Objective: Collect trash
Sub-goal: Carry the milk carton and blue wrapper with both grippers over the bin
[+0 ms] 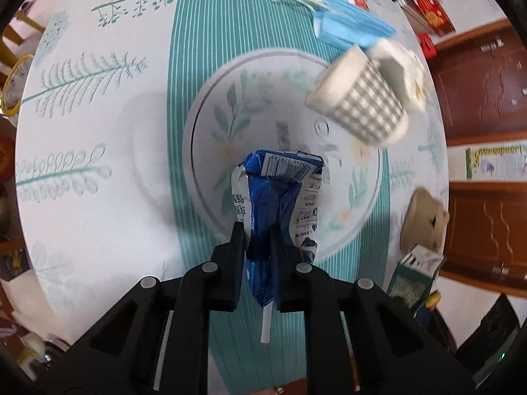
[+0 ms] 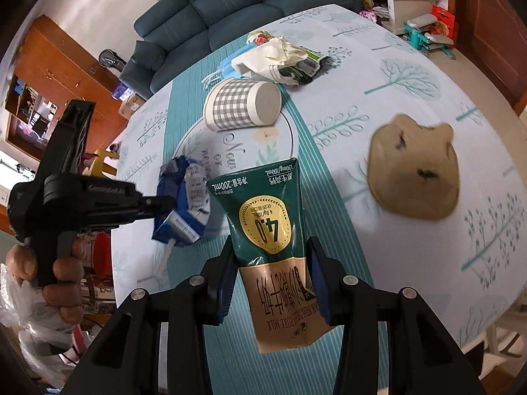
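Gripping a crushed blue carton (image 1: 280, 204), left gripper (image 1: 257, 230) pinching it between both black fingers, straw (image 1: 265, 324) poking out of the low end, carton hanging clear above the tablecloth (image 1: 98, 230). Clamping a green milk pouch (image 2: 266, 230), right gripper (image 2: 268, 250) pressing blue pads (image 2: 318, 283) on its tan lower part, green top pointing away over the teal stripe (image 2: 332, 230) of the cloth. Showing in the right wrist view: left gripper (image 2: 161, 205) coming in from the left with the blue carton (image 2: 184, 204) just left of the pouch, a bare hand (image 2: 49, 266) wrapping the handle.

Taking the round leaf print (image 1: 230, 125) at the table's middle as landmark: blue carton hanging over its near part; a checked paper cup (image 1: 359, 98) lying on its side at the print's far right edge in the left wrist view, open mouth facing the camera; same cup (image 2: 242, 103) lying at the print's far edge in the right wrist view, base turned toward the camera. Lying well to the right of the print, a tan bear-shaped pad (image 2: 415, 171), blurred. Lying beyond the cup, away from the print, a blue face mask (image 1: 349, 26) with white loops. Heaping past the mask in the right wrist view, crumpled white paper (image 2: 273, 56) and a dark wrapper (image 2: 306, 65), touching each other. Standing past the table's far edge, a dark blue sofa (image 2: 230, 3).
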The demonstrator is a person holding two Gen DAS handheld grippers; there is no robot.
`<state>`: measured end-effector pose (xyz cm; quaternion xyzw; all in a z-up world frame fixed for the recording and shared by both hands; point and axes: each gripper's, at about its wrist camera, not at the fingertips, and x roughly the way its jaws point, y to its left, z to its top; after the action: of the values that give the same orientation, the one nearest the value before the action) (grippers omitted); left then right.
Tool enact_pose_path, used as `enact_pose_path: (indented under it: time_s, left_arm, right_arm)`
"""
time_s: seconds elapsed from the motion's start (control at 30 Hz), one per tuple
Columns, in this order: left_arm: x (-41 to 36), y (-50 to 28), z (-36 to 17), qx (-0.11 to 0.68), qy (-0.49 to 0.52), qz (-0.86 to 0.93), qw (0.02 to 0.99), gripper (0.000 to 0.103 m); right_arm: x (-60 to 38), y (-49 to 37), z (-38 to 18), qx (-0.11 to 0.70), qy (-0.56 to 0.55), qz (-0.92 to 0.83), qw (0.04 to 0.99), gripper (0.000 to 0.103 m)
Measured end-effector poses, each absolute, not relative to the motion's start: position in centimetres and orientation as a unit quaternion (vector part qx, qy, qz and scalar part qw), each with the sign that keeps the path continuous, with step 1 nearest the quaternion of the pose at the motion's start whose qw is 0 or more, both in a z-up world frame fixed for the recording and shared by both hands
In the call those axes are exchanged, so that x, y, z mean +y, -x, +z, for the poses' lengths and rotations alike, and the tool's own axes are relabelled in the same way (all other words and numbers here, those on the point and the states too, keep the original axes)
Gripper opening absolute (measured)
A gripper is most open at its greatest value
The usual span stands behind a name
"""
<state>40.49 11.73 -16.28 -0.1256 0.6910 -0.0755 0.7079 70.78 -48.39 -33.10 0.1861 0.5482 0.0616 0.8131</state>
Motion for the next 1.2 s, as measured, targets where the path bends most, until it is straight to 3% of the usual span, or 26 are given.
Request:
enact_pose_path:
  time_s: [0.3, 0.7, 1.2]
  left_arm:
    - [11.0, -32.7, -13.4, 0.695, 0.092, -0.116, 0.704, 0.011]
    - [5.9, -14.9, -10.8, 0.676, 0.077, -0.108, 0.725, 0.011]
    - [-1.0, 0.5, -15.5, 0.687, 0.028, -0.069, 0.723, 0.011]
  right_arm:
    - [-49.8, -63.5, -31.3, 0.530, -0.210, 0.067, 0.819, 0.041]
    - [-54.7, -49.1, -30.0, 0.532, -0.208, 0.126, 0.811, 0.041]
    - [-59.8, -37.5, -38.0, 0.595, -0.220, 0.145, 0.759, 0.040]
